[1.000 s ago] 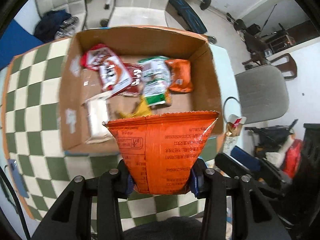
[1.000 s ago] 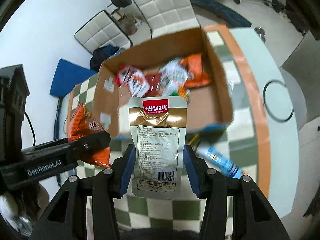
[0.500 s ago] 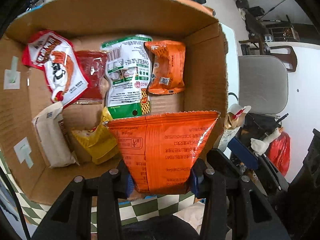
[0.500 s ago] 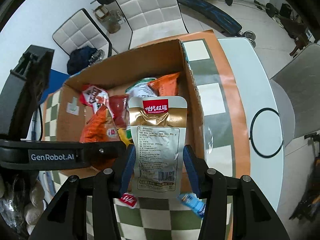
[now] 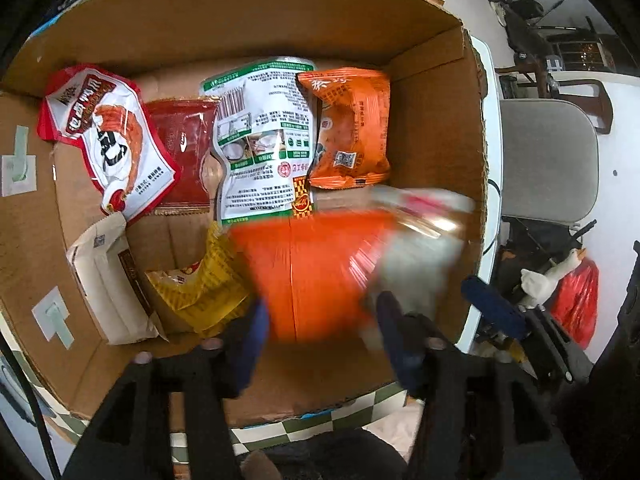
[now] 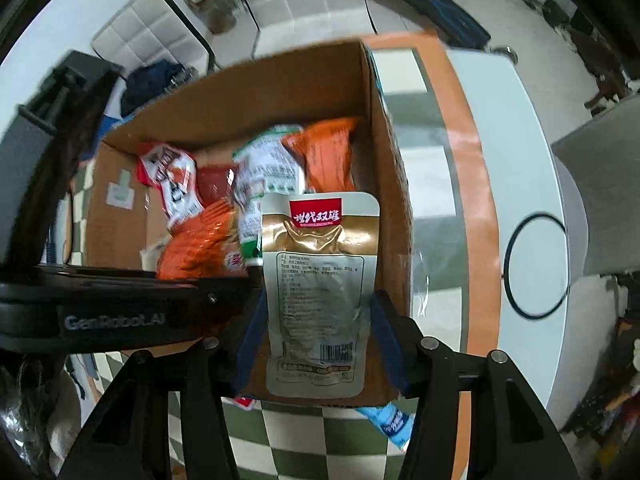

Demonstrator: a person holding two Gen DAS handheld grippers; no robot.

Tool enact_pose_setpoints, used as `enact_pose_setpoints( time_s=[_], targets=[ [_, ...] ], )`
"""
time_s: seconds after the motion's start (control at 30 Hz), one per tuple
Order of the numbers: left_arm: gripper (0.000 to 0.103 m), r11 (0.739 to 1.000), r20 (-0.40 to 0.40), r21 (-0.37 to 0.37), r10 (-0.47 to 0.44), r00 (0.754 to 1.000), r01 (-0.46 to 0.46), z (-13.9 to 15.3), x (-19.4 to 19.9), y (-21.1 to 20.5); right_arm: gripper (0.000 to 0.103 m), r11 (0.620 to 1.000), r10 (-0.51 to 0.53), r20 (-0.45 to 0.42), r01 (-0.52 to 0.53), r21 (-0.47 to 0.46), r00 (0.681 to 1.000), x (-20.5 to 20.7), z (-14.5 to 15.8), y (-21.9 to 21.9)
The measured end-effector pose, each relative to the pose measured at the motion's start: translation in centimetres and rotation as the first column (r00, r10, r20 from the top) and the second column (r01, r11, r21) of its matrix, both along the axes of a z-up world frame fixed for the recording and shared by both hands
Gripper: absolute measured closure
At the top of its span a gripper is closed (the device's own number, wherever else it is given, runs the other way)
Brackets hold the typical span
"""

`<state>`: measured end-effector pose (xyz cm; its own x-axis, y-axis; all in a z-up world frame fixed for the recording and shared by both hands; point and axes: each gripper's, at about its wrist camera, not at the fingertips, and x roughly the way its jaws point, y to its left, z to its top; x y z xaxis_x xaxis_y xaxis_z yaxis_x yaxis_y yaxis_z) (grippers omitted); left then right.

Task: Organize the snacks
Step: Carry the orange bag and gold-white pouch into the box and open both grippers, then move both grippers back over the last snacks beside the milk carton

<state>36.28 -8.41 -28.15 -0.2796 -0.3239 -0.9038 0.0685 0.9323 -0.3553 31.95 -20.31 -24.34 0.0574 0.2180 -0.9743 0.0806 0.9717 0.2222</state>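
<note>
Inside the cardboard box (image 5: 256,12), seen from the left wrist, most of the sorting looks done: a red-and-white pouch (image 5: 108,140) lies at ten o'clock, a dark red packet (image 5: 184,160) beside it, a green-and-white packet (image 5: 264,136) near the middle, a small orange packet (image 5: 352,128) at one o'clock, a beige packet (image 5: 108,280) at eight o'clock and a yellow packet (image 5: 200,280) just beside that. The left gripper (image 5: 320,320) hangs over the near side of the box, and its fingers have just been opening. The big orange bag (image 5: 312,272) sits blurred between them, seemingly slipping free into the box; the pads no longer look pressed against it. A blurred pale pouch shows at its right.

From the right wrist, the right gripper (image 6: 316,344) points down over the box's near right corner. Its fingers have just been opening too, and a gap shows on both sides of the silver-and-gold pouch (image 6: 320,288), so it appears released and on its way into the box. The orange bag shows at nine o'clock behind the left gripper's body.

Left to do, by my judgement: on the checked worktop (image 6: 304,440) a blue wrapper (image 6: 388,420) at five o'clock and a red-and-white scrap (image 6: 244,402) at six o'clock lie outside the box.
</note>
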Motion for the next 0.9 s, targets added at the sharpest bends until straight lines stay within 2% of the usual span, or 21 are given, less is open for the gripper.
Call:
enact_pose_setpoints(
  time_s=[0.03, 0.17, 0.37, 0.57, 0.7, 0.77, 0.9],
  targets=[
    [0.047, 1.0, 0.007, 0.001, -0.003, 1.0, 0.003, 0.2, 0.0, 0.0, 0.032, 1.0, 0.002, -0.003, -0.002, -0.006, 1.0, 0.0, 0.0, 0.0],
    [0.047, 1.0, 0.023, 0.011, -0.009, 1.0, 0.009, 1.0, -0.3, 0.0, 0.028, 1.0, 0.006, 0.001, -0.006, -0.02, 1.0, -0.2, 0.3, -0.1],
    [0.047, 1.0, 0.07, 0.023, -0.015, 0.997, 0.013, 2.8, -0.9, 0.5, 0.017, 1.0, -0.003, 0.008, 0.003, -0.026, 1.0, -0.6, 1.1, -0.5],
    [0.047, 0.998, 0.189, 0.069, -0.02, 0.982, 0.007, 5.7, -2.2, 1.2, 0.016, 0.999, 0.009, 0.043, -0.007, -0.04, 0.999, -1.3, 2.9, -0.3],
    [0.047, 0.99, 0.333, 0.138, -0.03, 0.942, -0.018, 8.7, -4.3, 2.0, 0.015, 0.999, 0.021, 0.079, -0.018, -0.03, 0.997, -2.4, 4.7, -0.1],
    [0.047, 0.985, 0.411, 0.169, -0.027, 0.911, -0.047, 10.2, -6.2, 2.9, 0.014, 0.999, 0.026, 0.099, -0.024, -0.024, 0.995, -3.5, 5.5, -0.1],
    [0.047, 0.971, 0.487, 0.227, -0.049, 0.872, -0.072, 11.0, -10.4, 4.1, 0.014, 0.999, 0.039, 0.115, -0.039, -0.003, 0.993, -6.2, 6.4, -0.4]
  ],
)
